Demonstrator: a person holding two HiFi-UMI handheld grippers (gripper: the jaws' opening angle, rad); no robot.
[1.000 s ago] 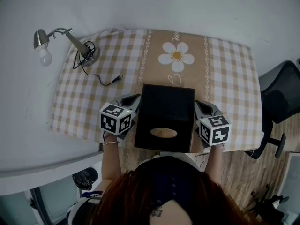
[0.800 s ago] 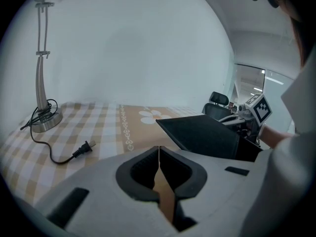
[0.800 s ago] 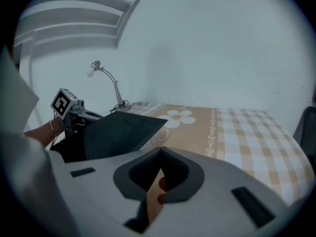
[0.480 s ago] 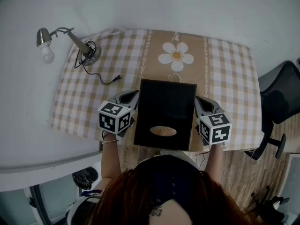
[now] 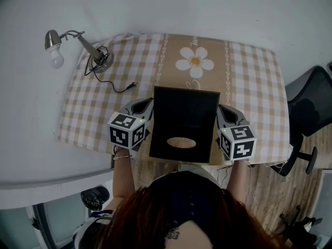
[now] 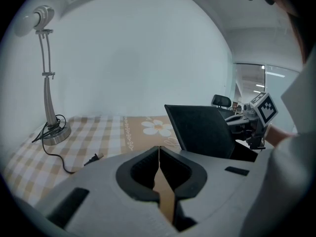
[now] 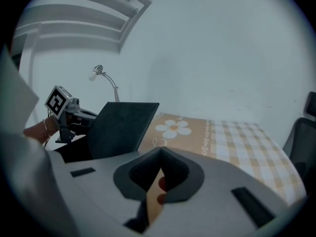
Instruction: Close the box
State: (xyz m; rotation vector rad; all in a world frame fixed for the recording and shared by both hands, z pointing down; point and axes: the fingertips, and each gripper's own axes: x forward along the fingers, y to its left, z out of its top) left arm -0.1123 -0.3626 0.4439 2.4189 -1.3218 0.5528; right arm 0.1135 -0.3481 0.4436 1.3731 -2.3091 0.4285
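A black box (image 5: 184,123) with an oval hole (image 5: 181,142) in its top panel sits at the near edge of the checked tablecloth (image 5: 249,71). My left gripper (image 5: 141,107) lies close against the box's left side and my right gripper (image 5: 228,113) against its right side; whether they touch it is unclear. In the left gripper view the black lid (image 6: 202,132) stands steeply tilted to the right of my left gripper (image 6: 159,149), whose jaws are shut. The same panel (image 7: 121,127) rises to the left of my right gripper (image 7: 160,154), which is also shut.
A metal desk lamp (image 5: 78,43) with its cable and plug (image 5: 127,87) stands at the table's far left. A daisy print (image 5: 195,62) marks the cloth's middle strip. A black office chair (image 5: 308,108) is off the right edge. The person's head fills the bottom of the head view.
The black lid has swung from a low slant to a steep, nearly upright tilt. Both gripper views now look higher. The grippers stay shut beside the box.
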